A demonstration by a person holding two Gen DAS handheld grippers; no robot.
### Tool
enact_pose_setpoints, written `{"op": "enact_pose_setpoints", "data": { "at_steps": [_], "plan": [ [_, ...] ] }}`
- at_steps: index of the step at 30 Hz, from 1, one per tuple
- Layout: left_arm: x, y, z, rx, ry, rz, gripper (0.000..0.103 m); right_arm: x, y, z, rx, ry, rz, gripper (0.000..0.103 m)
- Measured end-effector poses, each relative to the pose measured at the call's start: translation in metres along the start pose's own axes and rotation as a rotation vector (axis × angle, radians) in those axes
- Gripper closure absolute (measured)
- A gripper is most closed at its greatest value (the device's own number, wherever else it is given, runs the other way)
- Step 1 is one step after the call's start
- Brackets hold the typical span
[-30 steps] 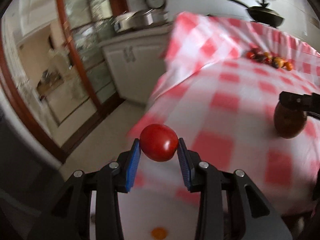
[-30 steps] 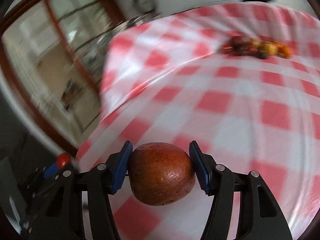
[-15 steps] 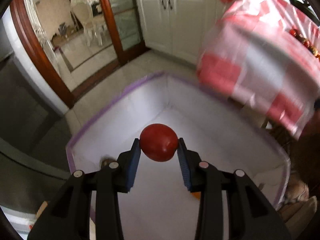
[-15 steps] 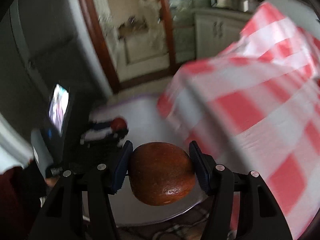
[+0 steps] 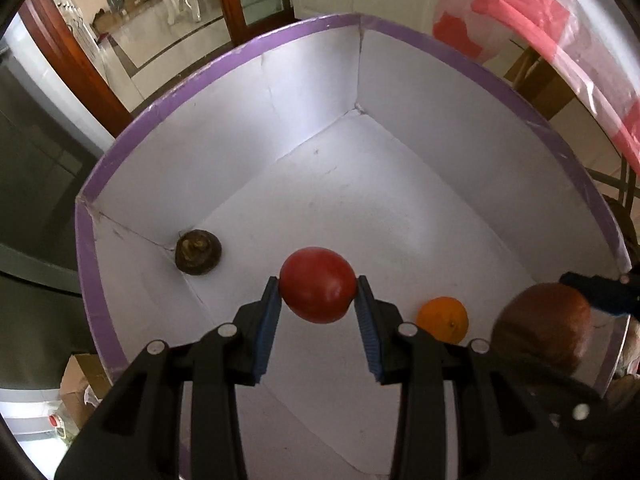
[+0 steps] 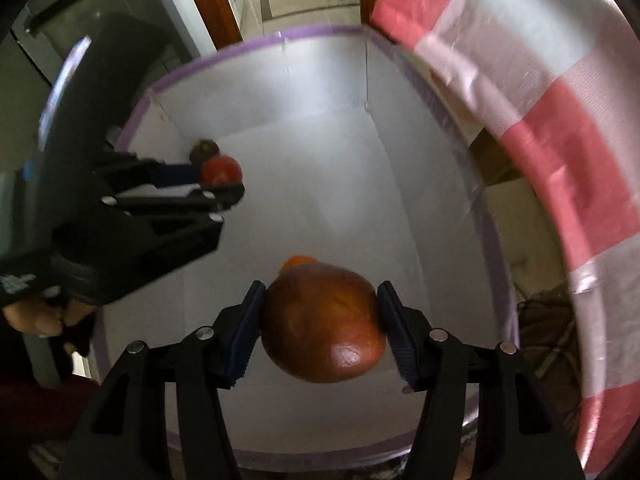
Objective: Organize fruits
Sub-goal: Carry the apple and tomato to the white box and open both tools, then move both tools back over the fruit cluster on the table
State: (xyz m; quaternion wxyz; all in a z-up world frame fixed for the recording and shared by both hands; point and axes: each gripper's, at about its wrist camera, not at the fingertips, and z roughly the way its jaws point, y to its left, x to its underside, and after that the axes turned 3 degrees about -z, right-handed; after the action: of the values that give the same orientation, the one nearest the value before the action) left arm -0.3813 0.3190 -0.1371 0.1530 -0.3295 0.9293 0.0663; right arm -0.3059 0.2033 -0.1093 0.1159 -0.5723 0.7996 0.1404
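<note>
Red and smooth, the tomato (image 5: pixel 318 284) sat clamped between the left gripper (image 5: pixel 318 312)'s ribbed blue pads, hanging inside the white box (image 5: pixel 400 100) over bare floor. Beside it the right gripper (image 6: pixel 320 326) held a rounder brown fruit (image 6: pixel 324 324) above the orange (image 5: pixel 442 318). A dark, wrinkled fruit (image 5: pixel 198 252) lay tucked in the far corner. Purple-edged cardboard walls closed every side; the checked tablecloth (image 6: pixel 540 100) overhung the right rim.
</note>
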Motion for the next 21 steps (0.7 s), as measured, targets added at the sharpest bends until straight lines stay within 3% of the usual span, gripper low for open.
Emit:
{"op": "enact_pose_setpoints", "data": {
  "at_steps": [3, 5, 7, 10, 16, 21],
  "plan": [
    [-0.002, 0.003, 0.004, 0.015, 0.02, -0.008, 0.064, 0.001, -0.001, 0.008, 0.004, 0.037, 0.009, 0.046],
    [-0.001, 0.002, 0.002, 0.019, 0.022, -0.018, 0.058, 0.0, -0.001, 0.013, 0.005, 0.061, 0.012, 0.046],
    [-0.002, 0.004, 0.002, 0.019, 0.021, -0.034, 0.039, 0.0, 0.001, 0.016, 0.007, 0.078, 0.011, 0.046],
    [-0.003, 0.006, 0.0, 0.022, 0.014, -0.048, 0.026, -0.001, 0.001, 0.013, 0.004, 0.076, 0.007, 0.045],
    [-0.007, 0.001, 0.005, -0.003, 0.031, -0.036, 0.019, 0.0, -0.002, -0.004, -0.024, 0.014, -0.004, 0.036],
    [-0.01, -0.008, -0.008, -0.09, -0.037, 0.009, 0.018, -0.001, 0.003, -0.035, -0.039, -0.104, -0.055, 0.035]
  ]
}}
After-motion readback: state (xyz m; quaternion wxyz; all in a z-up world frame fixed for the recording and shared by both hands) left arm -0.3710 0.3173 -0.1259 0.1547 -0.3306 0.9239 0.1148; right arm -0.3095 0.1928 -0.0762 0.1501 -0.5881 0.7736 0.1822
